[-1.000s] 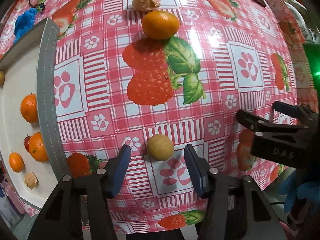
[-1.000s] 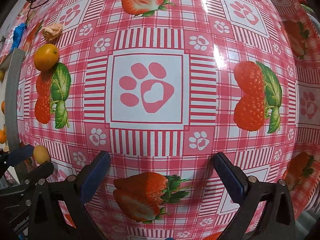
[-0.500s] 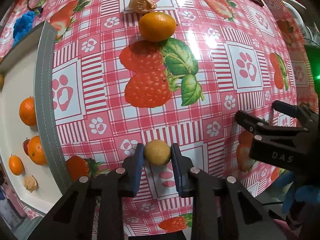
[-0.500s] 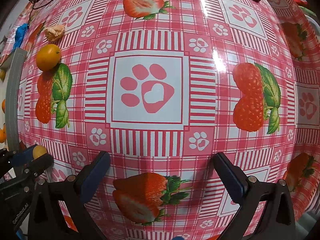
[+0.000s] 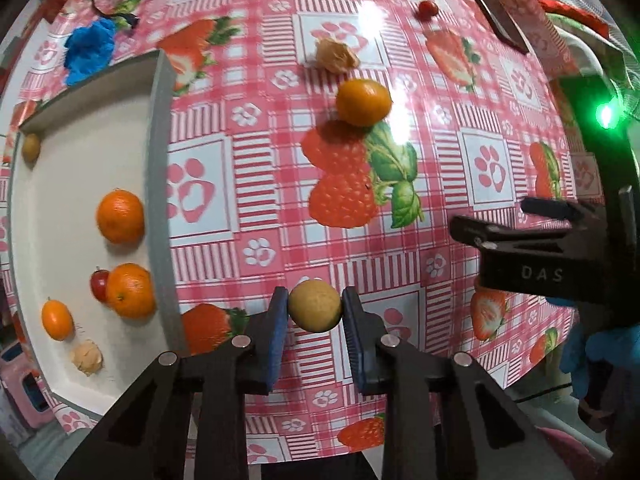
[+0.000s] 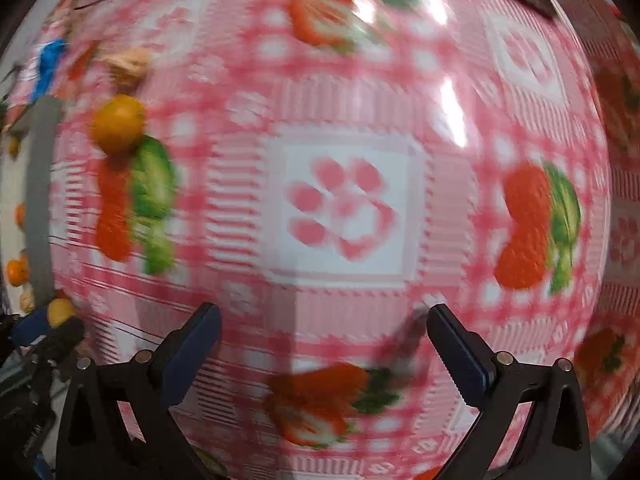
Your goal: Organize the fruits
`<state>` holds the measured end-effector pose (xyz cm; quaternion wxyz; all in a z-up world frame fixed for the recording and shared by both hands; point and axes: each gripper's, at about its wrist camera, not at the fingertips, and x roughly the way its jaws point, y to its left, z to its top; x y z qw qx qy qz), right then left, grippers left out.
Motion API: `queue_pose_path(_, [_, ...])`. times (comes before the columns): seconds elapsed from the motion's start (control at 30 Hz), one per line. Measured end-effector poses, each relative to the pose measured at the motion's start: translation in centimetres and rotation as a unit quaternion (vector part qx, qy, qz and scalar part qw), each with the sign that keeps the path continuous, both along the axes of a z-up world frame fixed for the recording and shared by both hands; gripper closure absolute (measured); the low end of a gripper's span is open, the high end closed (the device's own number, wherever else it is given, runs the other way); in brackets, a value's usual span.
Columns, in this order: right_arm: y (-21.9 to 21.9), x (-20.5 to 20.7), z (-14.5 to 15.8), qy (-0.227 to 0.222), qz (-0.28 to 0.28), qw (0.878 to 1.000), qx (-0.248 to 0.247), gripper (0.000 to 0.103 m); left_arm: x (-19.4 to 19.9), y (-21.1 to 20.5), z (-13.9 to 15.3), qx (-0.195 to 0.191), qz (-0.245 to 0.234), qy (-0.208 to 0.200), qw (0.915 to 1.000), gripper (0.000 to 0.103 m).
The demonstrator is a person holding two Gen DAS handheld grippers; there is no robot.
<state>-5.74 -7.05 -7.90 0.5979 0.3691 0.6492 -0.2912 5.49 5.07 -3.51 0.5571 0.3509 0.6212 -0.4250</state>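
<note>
Yellow-brown fruit (image 5: 315, 310) clamped between pads of left tool (image 5: 315, 320), above the tabletop (image 5: 260, 184). Right tool (image 6: 323, 344) jaws wide apart, holding nothing; view blurred.

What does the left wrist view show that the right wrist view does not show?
Only the left wrist view shows the tray's inside with its fruits, a small red fruit far off, and the left gripper shut on the yellowish round fruit. Only the right wrist view shows the right gripper open and empty. Both show the orange fruit and the crumpled peel on the tablecloth.
</note>
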Motion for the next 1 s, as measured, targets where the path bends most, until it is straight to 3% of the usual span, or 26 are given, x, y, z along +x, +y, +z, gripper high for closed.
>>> queue_pose_path(0.23, [-0.4,7.3,2.9,-0.056,0.077,0.995,-0.04,0.0,2.5,1.2,1.9,-0.013,0.023,-0.002,0.9996,0.073])
queue_pose_path(0.57, [-1.3,14.6,2.8,-0.069,0.113,0.99,-0.047,0.0,5.0,4.2,3.3,-0.024,0.078,-0.001,0.9966,0.073])
queue_pose_path(0.67, [-1.3,16.6,2.1,-0.067,0.116,0.99,-0.034,0.017,5.0,4.6,3.4,-0.027,0.088,0.002,0.9957,0.073])
queue_pose_path(0.77, [-1.1,17.4,1.2,-0.066,0.105,0.992,-0.024,0.018,5.2,4.8,3.4,-0.028,0.092,0.0,0.9953,0.073])
queue_pose_path(0.8, [-1.1,17.5,1.0,-0.066,0.101,0.992,-0.024,0.031,5.3,5.0,3.5,-0.028,0.094,-0.001,0.9952,0.073])
queue_pose_path(0.9, [-0.7,17.4,0.8,-0.069,0.098,0.992,-0.026,0.056,5.5,5.1,3.5,-0.027,0.098,-0.004,0.9948,0.073])
queue_pose_path(0.93, [-0.6,17.6,0.9,-0.07,0.099,0.992,-0.027,0.062,5.6,5.2,3.6,-0.027,0.099,-0.004,0.9947,0.073])
queue_pose_path(1.0, [-0.7,17.5,0.8,-0.074,0.094,0.993,-0.021,0.062,5.8,5.4,3.7,-0.029,0.102,-0.006,0.9944,0.073])
